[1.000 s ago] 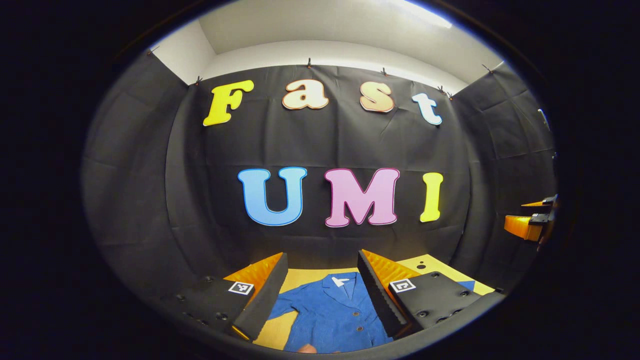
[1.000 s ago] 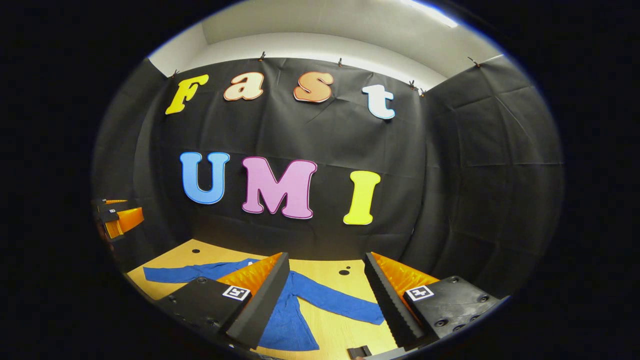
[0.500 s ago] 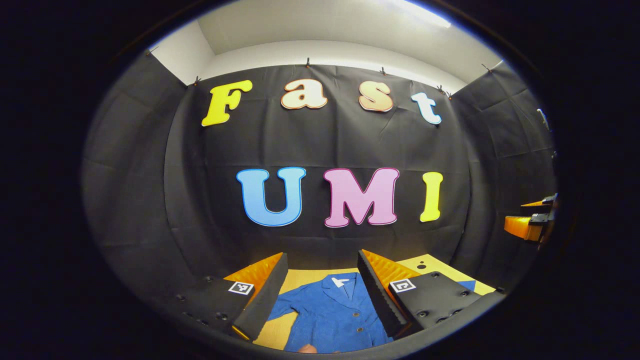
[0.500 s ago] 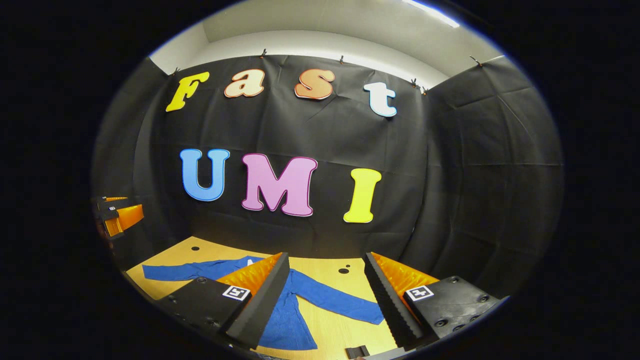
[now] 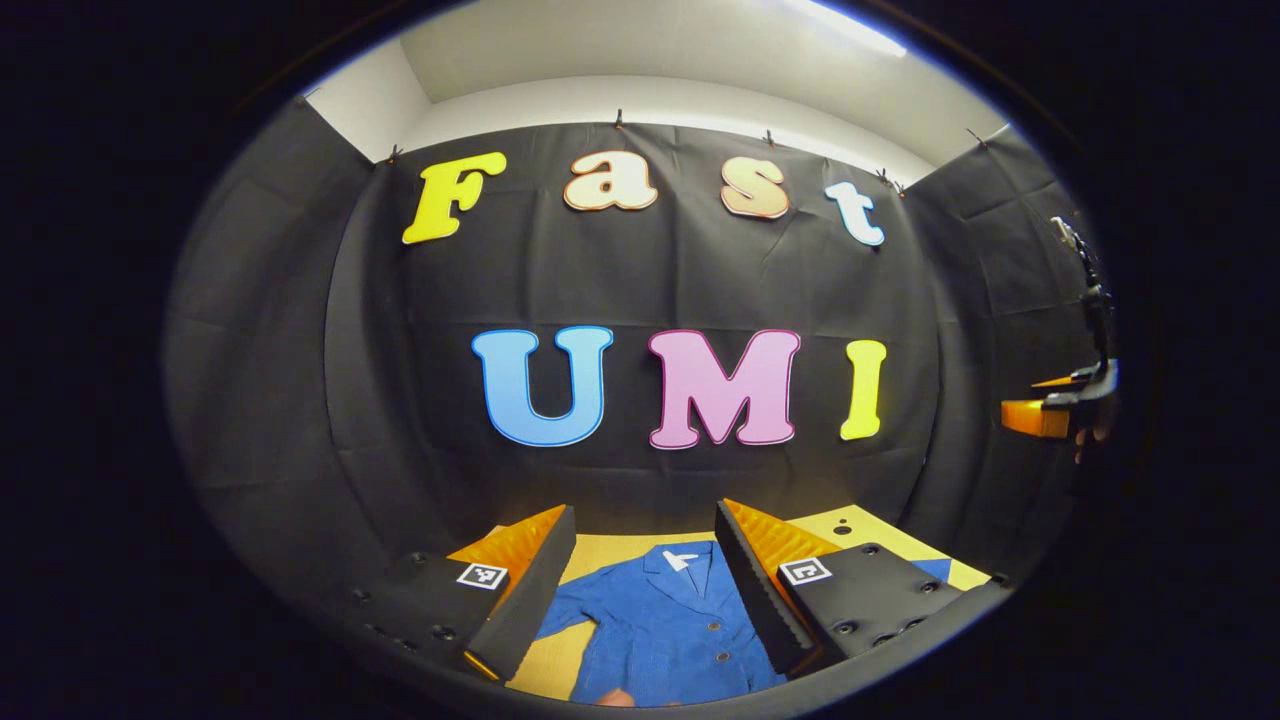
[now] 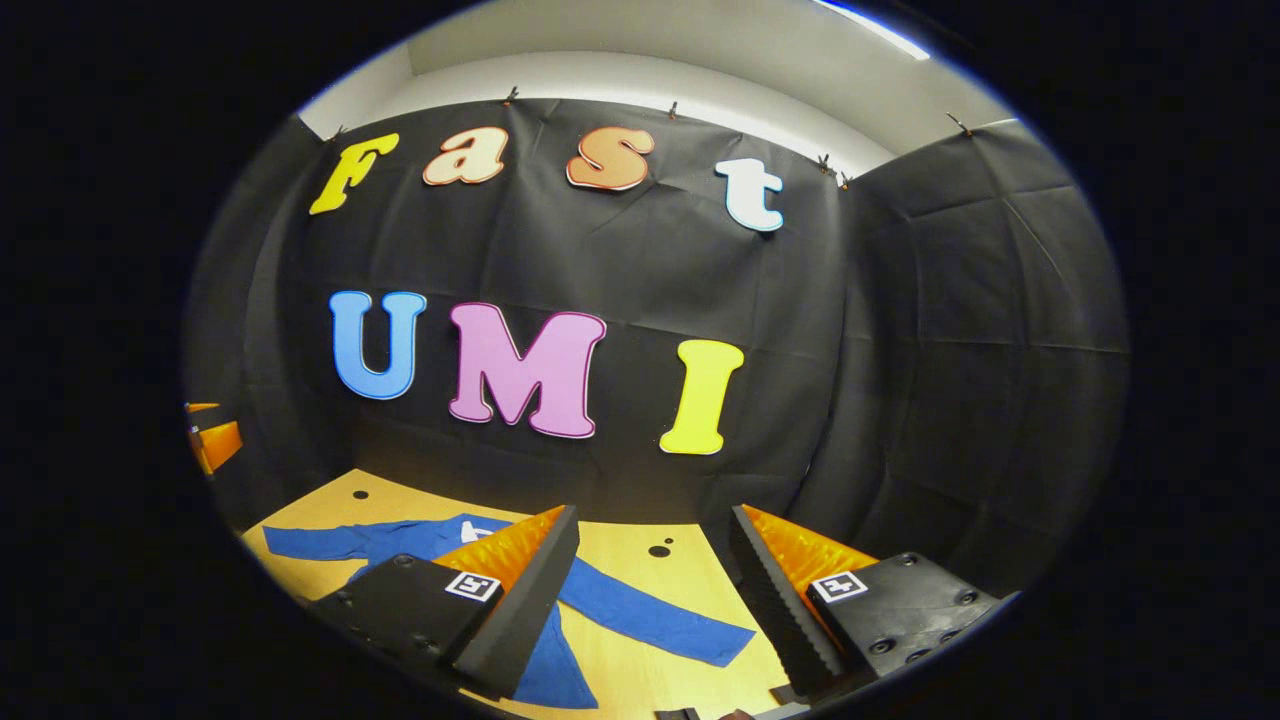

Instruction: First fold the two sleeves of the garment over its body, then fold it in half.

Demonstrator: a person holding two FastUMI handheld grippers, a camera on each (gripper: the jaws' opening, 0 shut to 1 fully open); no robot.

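The blue garment (image 5: 665,625) lies flat on the tabletop (image 6: 640,570), sleeves spread. Both your hand-held grippers, left (image 5: 645,585) and right (image 6: 655,590), stand wide, empty. Soft, light cloth: pinch each sleeve (image 6: 650,620) near its cuff.

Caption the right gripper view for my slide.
Open right gripper above a blue shirt lying flat, sleeves spread, on the table.

Left claw (image 5: 645,575), black screwed finger mounts, square tag markers, ribbed pads, right claw (image 6: 655,570) alike
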